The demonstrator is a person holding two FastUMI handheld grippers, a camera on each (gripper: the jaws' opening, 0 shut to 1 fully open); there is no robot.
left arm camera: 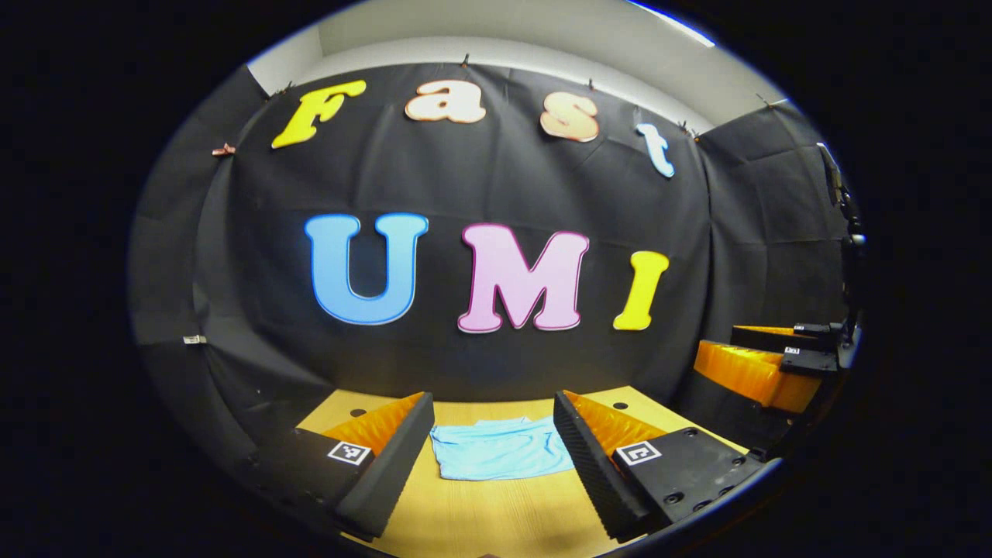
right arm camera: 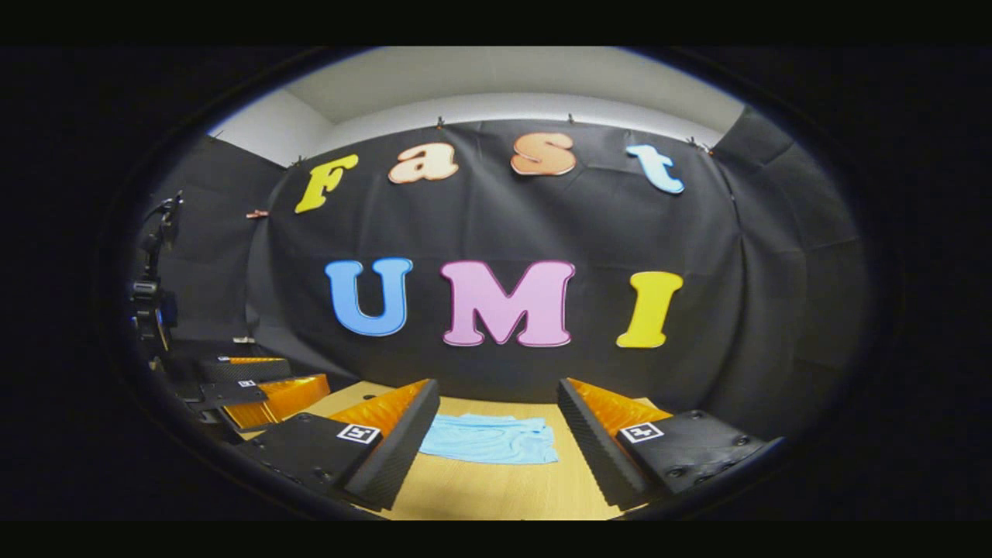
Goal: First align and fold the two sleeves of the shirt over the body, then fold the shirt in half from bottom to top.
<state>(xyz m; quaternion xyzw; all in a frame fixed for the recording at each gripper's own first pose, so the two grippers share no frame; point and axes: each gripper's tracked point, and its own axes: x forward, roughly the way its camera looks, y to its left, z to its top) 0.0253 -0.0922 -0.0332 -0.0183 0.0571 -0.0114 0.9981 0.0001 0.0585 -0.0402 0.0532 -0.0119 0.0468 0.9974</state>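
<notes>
The light-blue shirt lies flat on the table straight ahead of both raised, released hand-held grippers, left and right, its long axis running crosswise, neither clearly nearer.

A light wooden table carries a pale blue shirt, lying flat near its far edge.

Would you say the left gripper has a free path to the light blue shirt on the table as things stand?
Probably yes. The left gripper is open and held above the wooden table, and the shirt lies flat ahead between its fingers with nothing between. The right gripper hangs well off to the side.
</notes>
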